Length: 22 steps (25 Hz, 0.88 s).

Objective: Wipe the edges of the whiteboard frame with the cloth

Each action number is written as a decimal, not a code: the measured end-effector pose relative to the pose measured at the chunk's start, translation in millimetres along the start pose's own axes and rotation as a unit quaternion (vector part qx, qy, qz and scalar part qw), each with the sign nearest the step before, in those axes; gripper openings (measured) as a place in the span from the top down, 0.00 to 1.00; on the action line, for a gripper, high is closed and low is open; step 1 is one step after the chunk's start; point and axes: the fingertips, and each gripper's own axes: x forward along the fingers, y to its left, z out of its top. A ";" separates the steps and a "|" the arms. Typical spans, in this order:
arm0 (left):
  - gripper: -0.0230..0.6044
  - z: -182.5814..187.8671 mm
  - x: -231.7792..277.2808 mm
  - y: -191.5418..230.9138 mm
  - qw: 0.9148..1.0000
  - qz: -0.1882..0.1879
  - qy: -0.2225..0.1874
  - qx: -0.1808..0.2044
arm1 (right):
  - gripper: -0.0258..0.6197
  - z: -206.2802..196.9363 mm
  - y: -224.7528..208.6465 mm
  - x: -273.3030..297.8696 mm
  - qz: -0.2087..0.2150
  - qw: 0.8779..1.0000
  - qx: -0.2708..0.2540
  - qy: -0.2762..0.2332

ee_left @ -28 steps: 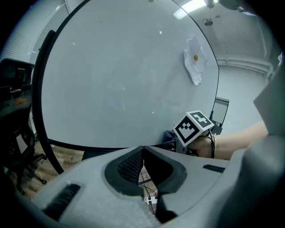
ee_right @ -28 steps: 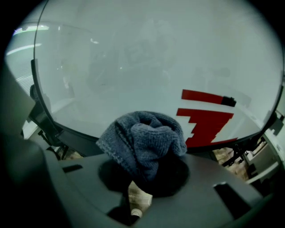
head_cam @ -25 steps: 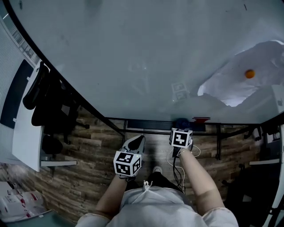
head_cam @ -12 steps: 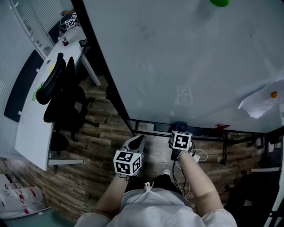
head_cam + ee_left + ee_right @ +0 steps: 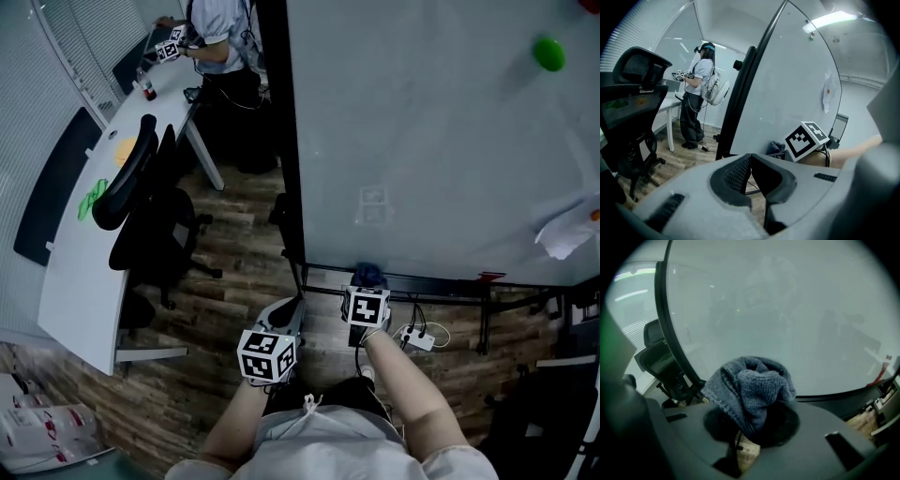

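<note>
The whiteboard (image 5: 431, 141) stands upright before me, its black frame running down the left edge (image 5: 289, 187) and along the bottom (image 5: 441, 277). In the head view my right gripper (image 5: 366, 292) is shut on a bunched blue-grey knitted cloth (image 5: 367, 274) just in front of the bottom frame, near the lower left corner. In the right gripper view the cloth (image 5: 750, 390) fills the jaws of the right gripper (image 5: 750, 427), with the frame's left edge (image 5: 670, 329) behind. My left gripper (image 5: 292, 305) hangs shut and empty beside it; its tips meet in the left gripper view (image 5: 750, 159).
A black office chair (image 5: 145, 211) and a white desk (image 5: 75, 281) stand left of the board; a person (image 5: 220, 37) works at the desk's far end. A power strip (image 5: 412, 337) with cables lies on the wood floor. A green magnet (image 5: 548, 52) and a paper (image 5: 567, 234) are on the board.
My view has swung left, so the board's left frame edge, the desk and the person now show. Both grippers have shifted slightly left; the right still holds the cloth.
</note>
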 end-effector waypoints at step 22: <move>0.93 -24.0 -77.4 110.4 0.999 0.028 0.010 -0.016 | 0.84 28.5 129.8 23.8 -0.015 0.999 -0.025 -0.013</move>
